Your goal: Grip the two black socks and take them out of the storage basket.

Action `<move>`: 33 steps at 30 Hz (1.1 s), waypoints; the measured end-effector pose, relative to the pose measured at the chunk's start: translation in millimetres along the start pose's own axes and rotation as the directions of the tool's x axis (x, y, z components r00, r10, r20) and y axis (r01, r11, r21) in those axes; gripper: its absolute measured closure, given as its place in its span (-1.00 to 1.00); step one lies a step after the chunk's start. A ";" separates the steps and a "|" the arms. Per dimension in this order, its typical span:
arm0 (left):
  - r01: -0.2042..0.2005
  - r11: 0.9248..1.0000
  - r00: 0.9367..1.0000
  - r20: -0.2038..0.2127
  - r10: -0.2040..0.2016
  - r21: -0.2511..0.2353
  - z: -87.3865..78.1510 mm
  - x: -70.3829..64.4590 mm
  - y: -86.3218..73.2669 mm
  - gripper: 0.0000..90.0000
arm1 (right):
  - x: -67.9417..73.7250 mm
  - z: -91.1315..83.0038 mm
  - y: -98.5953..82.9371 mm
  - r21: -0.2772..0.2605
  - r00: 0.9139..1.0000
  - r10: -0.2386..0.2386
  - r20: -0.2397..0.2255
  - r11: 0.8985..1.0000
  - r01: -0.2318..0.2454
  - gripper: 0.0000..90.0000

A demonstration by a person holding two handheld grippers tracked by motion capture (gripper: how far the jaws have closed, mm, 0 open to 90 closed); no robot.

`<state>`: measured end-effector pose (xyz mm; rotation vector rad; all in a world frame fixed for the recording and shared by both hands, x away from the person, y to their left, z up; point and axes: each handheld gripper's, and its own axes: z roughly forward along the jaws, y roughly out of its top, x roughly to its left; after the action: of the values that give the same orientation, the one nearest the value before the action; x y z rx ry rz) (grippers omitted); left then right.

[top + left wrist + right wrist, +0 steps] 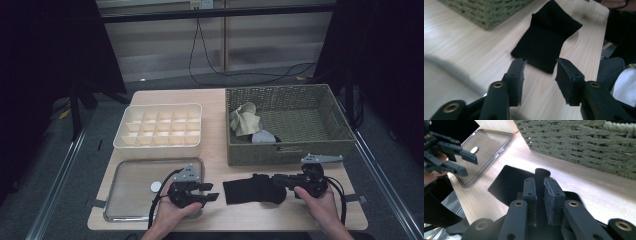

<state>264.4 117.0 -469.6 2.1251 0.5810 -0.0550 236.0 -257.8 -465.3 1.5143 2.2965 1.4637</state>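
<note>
1. The right gripper (278,180) has its jaws pinched down on the black sock (252,191). In the right gripper view (539,185) the two pads are nearly together, with a thin fold of dark fabric sticking up between them, so it's clamped on the sock's edge.
2. The sock itself lies flat on the wooden table (220,155), near the front edge, just in front of the green woven basket (287,150). Its right end is in the right gripper; its ribbed left end is loose on the tabletop.
3. The left gripper (211,192) has its jaws standing wide apart with nothing between them. In the left gripper view (539,75) the sock (546,37) sits just past the tips, close but not touching as far as I can see.
4. The left gripper hangs over the right edge of the metal tray (125,210), pointing toward the sock. There's a small white disc (156,186) on that tray.
5. Behind the tray is a cream divider box (159,146) with lots of little compartments, all bare as far as I can see.
6. The basket has a beige cloth (245,120) and something greyish (263,136) bunched in its left part. Can't tell what the grey one is.
</note>
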 end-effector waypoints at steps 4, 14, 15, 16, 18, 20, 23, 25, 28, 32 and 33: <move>-0.013 1.000 1.000 0.018 0.012 0.015 18.4 4.5 10.1 0.41 | -1.5 4.0 -2.8 0.012 1.000 0.000 0.002 1.000 0.000 0.77; -0.007 0.997 0.999 0.049 0.003 0.079 48.3 10.1 4.7 0.48 | -5.5 18.8 -8.8 0.086 0.999 -0.025 0.032 0.996 0.022 0.73; -0.018 0.995 0.998 0.057 0.012 0.098 53.7 8.4 2.8 0.48 | -6.9 22.7 -11.7 0.120 0.999 -0.022 0.048 0.993 0.016 0.71; -0.023 0.994 0.998 0.059 0.017 0.104 54.8 7.9 2.5 0.48 | -7.6 23.8 -12.3 0.128 0.998 -0.031 0.055 0.991 0.023 0.70; -0.033 0.994 0.998 0.058 0.027 0.105 56.3 5.3 2.5 0.48 | -8.0 25.7 -13.1 0.146 0.997 -0.037 0.071 0.989 0.027 0.70; -0.032 0.995 0.998 0.051 0.027 0.092 55.1 4.2 3.2 0.47 | -9.0 27.8 -13.6 0.160 0.996 -0.037 0.078 0.987 0.024 0.70; -0.026 0.998 0.998 0.057 0.022 0.064 48.8 0.6 9.2 0.46 | -9.6 30.6 -14.2 0.175 0.995 -0.040 0.089 0.984 0.023 0.71; -0.046 0.997 0.996 0.075 0.042 0.055 47.1 -3.9 13.7 0.45 | -8.9 31.3 -14.5 0.180 0.995 -0.039 0.096 0.983 0.021 0.72; -0.057 0.994 0.996 0.079 0.050 0.091 50.8 -6.6 14.6 0.45 | -8.4 31.4 -15.4 0.178 0.994 -0.040 0.102 0.984 0.021 0.75; -0.058 0.988 0.996 0.078 0.047 0.144 57.7 -3.9 10.4 0.45 | -6.2 32.3 -15.5 0.183 0.994 -0.055 0.099 0.982 0.036 0.75; -0.047 0.988 0.996 0.079 0.036 0.147 57.3 -2.9 10.8 0.45 | -5.6 32.4 -15.4 0.185 0.993 -0.057 0.102 0.982 0.037 0.75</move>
<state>276.4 65.5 -494.5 2.2681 0.5010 -0.1593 243.5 -241.2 -496.7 1.5277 2.4420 1.1576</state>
